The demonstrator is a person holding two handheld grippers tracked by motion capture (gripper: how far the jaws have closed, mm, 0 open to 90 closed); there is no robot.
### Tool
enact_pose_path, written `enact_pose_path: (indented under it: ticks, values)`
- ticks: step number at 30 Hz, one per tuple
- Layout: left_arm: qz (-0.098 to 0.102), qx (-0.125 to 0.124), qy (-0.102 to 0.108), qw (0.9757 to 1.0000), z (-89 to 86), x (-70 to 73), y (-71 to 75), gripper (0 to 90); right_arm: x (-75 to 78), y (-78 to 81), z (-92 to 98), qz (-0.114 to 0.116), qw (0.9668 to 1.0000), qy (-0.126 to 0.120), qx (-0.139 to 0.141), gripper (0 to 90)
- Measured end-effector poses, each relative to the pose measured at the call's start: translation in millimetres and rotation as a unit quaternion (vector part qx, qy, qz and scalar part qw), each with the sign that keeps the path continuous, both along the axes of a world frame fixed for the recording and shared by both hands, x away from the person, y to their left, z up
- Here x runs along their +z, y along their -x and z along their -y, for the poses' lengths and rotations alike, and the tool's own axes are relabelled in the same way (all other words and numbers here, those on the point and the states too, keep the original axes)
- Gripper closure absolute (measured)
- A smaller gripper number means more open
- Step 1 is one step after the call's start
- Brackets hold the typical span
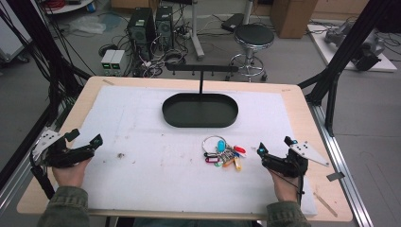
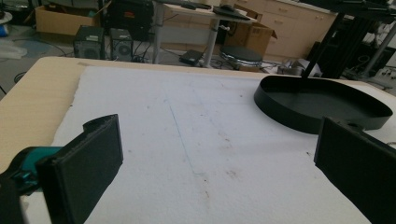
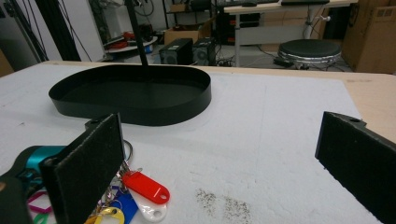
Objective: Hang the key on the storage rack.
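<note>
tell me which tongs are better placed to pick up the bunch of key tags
Right. The right tongs sit open just beside the key tags; the left tongs are across the white mat.

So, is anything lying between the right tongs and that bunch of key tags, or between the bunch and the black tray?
Nothing visible. The right tongs stand open just beside the key tags, with bare white mat between them. From the bunch to the black tray there is also bare mat. The tray's upright post stands at its far side.
</note>
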State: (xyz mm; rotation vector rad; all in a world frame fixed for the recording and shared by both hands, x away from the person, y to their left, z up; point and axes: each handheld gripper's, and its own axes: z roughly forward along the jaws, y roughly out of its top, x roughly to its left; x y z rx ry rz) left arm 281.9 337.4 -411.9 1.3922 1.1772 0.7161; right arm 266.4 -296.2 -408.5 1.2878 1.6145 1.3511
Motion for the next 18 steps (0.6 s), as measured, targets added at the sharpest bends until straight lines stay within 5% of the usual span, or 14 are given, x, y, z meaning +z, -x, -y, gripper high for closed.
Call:
enact_pose_path:
  ticks: [18]
  values:
    - [0.003, -0.002, 0.001, 1.0000, 0.7, 0.5, 0.8, 1.7, -1.6, -6.0, -14.5, -0.025, 0.9983, 0.042, 0.031, 0.4]
